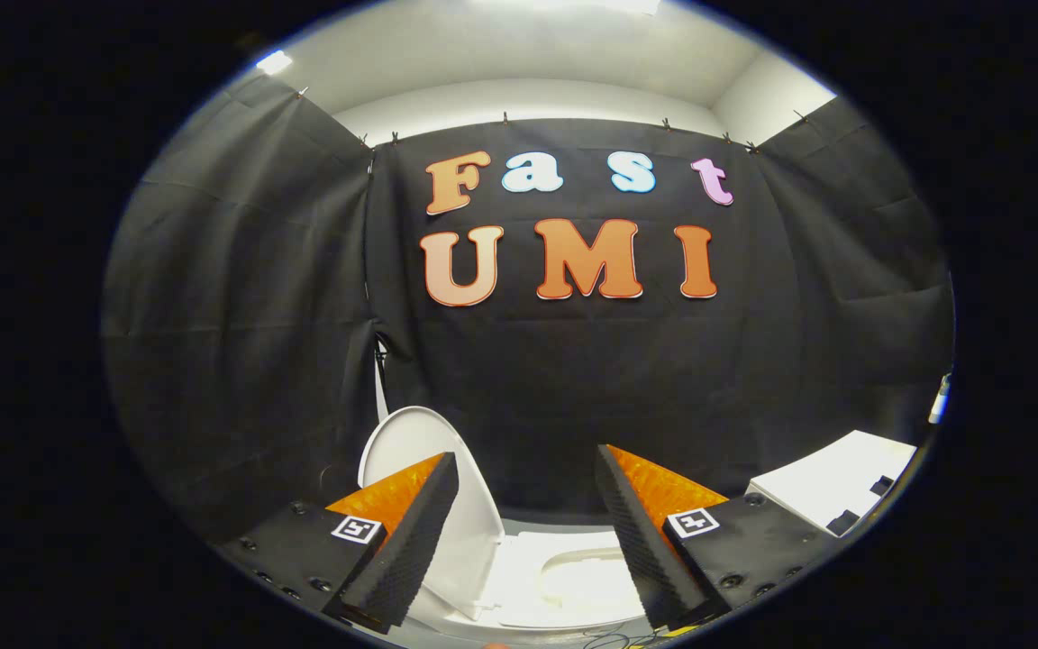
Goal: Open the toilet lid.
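Observation:
The white toilet lid (411,451) stands raised, nearly upright, behind and partly hidden by my left finger. The white seat ring (573,577) and the bowl opening lie below, between the two fingers. My gripper (528,469) is open, held above the toilet, with a wide gap and nothing between its fingers. The left fingertip sits in front of the raised lid; I cannot tell whether it touches it.
A white flat-topped box or cabinet (834,487) stands to the right of the toilet, beyond the right finger. Black cloth walls close in the booth on three sides. A thin white pipe (380,388) runs up behind the lid.

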### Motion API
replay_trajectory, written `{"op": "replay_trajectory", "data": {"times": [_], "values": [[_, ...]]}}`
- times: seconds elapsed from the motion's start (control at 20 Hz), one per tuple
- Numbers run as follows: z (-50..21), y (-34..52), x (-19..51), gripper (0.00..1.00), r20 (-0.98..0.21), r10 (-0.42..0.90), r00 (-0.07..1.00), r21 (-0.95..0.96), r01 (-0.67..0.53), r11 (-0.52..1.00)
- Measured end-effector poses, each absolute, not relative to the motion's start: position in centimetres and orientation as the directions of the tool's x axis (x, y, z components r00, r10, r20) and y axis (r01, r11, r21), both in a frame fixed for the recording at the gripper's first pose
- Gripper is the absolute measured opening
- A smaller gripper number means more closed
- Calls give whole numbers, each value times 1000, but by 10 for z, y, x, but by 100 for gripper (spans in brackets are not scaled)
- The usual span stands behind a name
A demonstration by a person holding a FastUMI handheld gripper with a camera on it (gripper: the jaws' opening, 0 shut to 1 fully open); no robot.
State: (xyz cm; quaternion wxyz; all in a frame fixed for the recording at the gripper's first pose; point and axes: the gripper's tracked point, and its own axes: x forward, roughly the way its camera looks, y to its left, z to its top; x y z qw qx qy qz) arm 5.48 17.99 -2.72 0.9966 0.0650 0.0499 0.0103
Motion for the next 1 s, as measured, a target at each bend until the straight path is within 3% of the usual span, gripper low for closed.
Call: {"op": "replay_trajectory", "data": {"times": [1.0], "values": [[16,109,52,99,-54,-39,998,156,47,987]]}}
